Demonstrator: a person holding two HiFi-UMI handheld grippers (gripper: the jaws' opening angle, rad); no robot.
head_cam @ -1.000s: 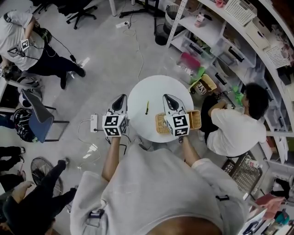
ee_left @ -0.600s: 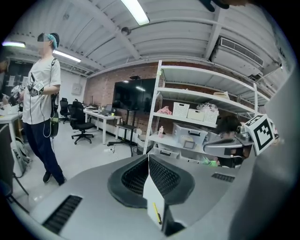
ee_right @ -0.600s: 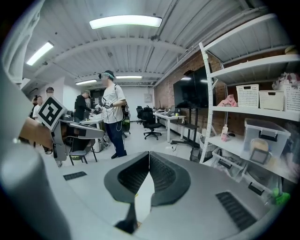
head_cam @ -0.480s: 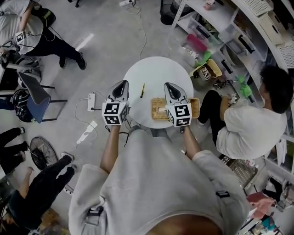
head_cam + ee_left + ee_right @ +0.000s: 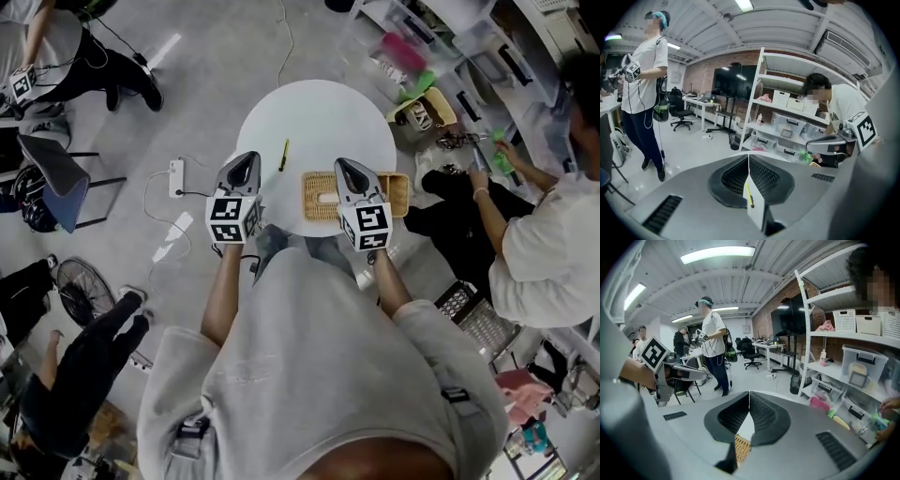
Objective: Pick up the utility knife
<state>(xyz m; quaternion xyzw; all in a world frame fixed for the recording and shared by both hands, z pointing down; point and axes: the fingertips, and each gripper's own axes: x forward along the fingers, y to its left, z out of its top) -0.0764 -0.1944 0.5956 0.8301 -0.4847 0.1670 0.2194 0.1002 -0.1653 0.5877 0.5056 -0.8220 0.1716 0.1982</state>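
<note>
Only approaching: nothing grasped yet.
Poised above the near edge of the round white surface [image 5: 319, 117] and its wicker basket [image 5: 309, 187], left gripper [image 5: 251, 159] and right gripper [image 5: 341, 166] both empty, fingers pressed together. Ahead of the left gripper, apart from the basket: yellow utility knife [image 5: 283, 155]. Next, probably: open left fingers, lower across the handle.

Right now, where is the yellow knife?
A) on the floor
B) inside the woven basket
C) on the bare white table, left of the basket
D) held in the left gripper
C: the knife lies on the white table, left of the basket and clear of it, while the left gripper is shut on nothing.
</note>
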